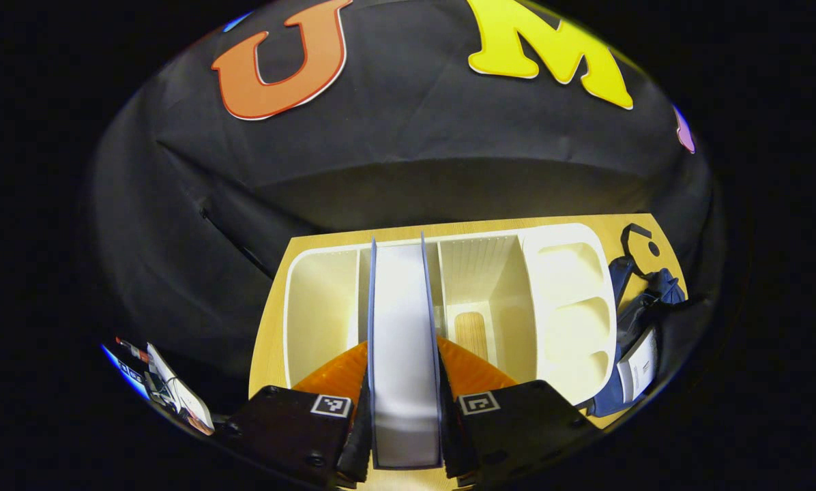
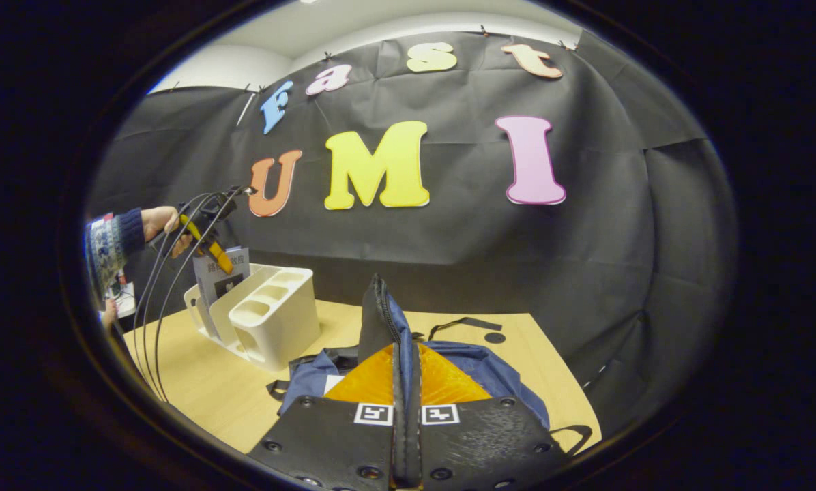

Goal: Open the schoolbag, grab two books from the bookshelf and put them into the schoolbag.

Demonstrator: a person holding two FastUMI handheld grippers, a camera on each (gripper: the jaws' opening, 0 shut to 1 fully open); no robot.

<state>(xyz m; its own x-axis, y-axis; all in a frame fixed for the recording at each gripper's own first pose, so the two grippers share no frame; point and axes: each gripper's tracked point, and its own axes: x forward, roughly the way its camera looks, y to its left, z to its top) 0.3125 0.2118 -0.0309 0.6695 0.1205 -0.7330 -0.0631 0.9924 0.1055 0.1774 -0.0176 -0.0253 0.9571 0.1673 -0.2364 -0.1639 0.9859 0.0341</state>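
Note:
In the left gripper view my left gripper (image 1: 404, 392) is shut on a book (image 1: 402, 307) with blue covers and white page edges, held upright over the white bookshelf (image 1: 319, 307). The dark blue schoolbag (image 1: 630, 320) lies to the shelf's right. In the right gripper view my right gripper (image 2: 406, 372) is shut on the schoolbag's zippered flap (image 2: 379, 314) and holds it up above the bag's body (image 2: 497, 375). Farther left, a hand (image 2: 162, 221) holds the left gripper (image 2: 211, 254) with the book (image 2: 222, 276) above the bookshelf (image 2: 278, 320).
The bookshelf and bag rest on a wooden table (image 2: 203, 382) against the black cloth wall. The shelf has small round compartments (image 1: 572, 314) on its bag side. Black cables (image 2: 159, 307) hang from the left gripper. Loose items (image 1: 169, 392) lie off the table's left edge.

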